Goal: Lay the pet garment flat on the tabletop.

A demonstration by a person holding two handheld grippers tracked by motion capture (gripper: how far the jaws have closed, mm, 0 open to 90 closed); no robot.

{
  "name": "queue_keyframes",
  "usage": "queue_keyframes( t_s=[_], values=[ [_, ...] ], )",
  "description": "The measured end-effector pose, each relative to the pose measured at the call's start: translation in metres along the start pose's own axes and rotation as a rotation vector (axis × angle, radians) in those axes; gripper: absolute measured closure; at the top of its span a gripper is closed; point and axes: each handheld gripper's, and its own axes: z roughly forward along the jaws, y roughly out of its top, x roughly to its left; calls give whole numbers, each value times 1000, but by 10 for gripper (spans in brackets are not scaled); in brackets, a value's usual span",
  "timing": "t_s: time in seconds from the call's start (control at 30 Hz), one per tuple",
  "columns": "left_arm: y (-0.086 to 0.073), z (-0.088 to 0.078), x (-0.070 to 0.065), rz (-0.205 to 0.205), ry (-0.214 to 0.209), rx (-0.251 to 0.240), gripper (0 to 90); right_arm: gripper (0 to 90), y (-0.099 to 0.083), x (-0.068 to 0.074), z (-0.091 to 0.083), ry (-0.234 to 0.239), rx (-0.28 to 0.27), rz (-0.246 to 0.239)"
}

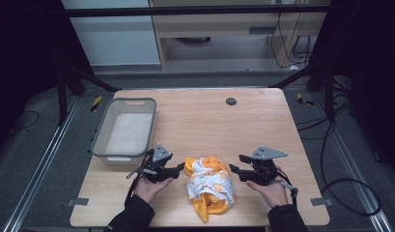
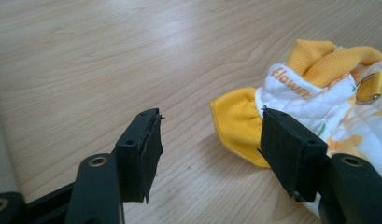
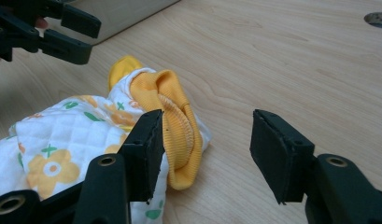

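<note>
A crumpled little garment (image 1: pixel 209 186), white with orange flowers and orange cuffs, lies near the front edge of the table (image 1: pixel 262 121). The left gripper (image 1: pixel 178 167) sits at its nine o'clock, the right gripper (image 1: pixel 235 164) at its three o'clock, both with jaws spread and nothing between them. An empty grey bin (image 1: pixel 123 128) waits at ten o'clock. This looks like the approach; next, each gripper needs to pinch a cloth edge.
</note>
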Motion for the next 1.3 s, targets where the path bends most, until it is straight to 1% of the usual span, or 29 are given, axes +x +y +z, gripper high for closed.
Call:
queue_keyframes(
  t_s=[0.03, 0.1, 0.2, 0.3, 0.33, 0.43, 0.5, 0.57, 0.63, 0.73, 0.8, 0.9, 0.97, 1.07, 1.1, 1.2, 1.23, 1.3],
  values=[
    [0, 2, 0, -1, -5, 3, 377, 442, -1, 1, 2, 5, 2, 9],
    [1, 6, 0, -10, -15, 5, 375, 446, -1, 2, 4, 6, 7, 7],
    [1, 13, -1, -7, -20, 19, 372, 456, -2, 4, 6, 12, 10, 4],
    [1, 16, -1, -13, -28, 24, 366, 465, -3, 5, 8, 15, 13, 3],
    [1, 18, -1, -19, -39, 29, 366, 470, -3, 5, 9, 21, 13, 4],
    [-1, 24, -2, -12, -42, 48, 354, 485, -5, 8, 17, 36, 27, 5],
    [-2, 27, -3, -19, -49, 54, 349, 496, -5, 9, 19, 43, 29, 3],
    [-2, 31, -4, -15, -62, 60, 349, 509, -6, 10, 23, 54, 36, 6],
    [-3, 33, -5, -4, -69, 70, 355, 521, -6, 11, 27, 55, 41, -2],
    [-5, 39, -8, 10, -94, 87, 380, 552, -7, 11, 31, 57, 48, 1],
    [-5, 41, -10, 16, -100, 89, 423, 575, -8, 12, 33, 59, 53, 4],
    [-5, 41, -11, 12, -112, 96, 491, 615, -8, 12, 35, 63, 60, -3],
    [-5, 42, -11, 4, -117, 108, 562, 649, -9, 13, 37, 69, 69, -6],
    [-6, 42, -12, 10, -114, 125, 680, 708, -10, 14, 40, 78, 84, -11],
    [-6, 42, -12, 9, -119, 128, 713, 721, -9, 15, 40, 77, 88, -9],
    [-5, 41, -12, 21, -120, 116, 809, 775, -9, 16, 41, 77, 89, -9],
    [-5, 40, -12, 24, -119, 115, 846, 812, -8, 16, 41, 73, 88, -4],
    [-5, 39, -13, 20, -122, 114, 878, 855, -8, 16, 42, 60, 86, -9]
  ],
)
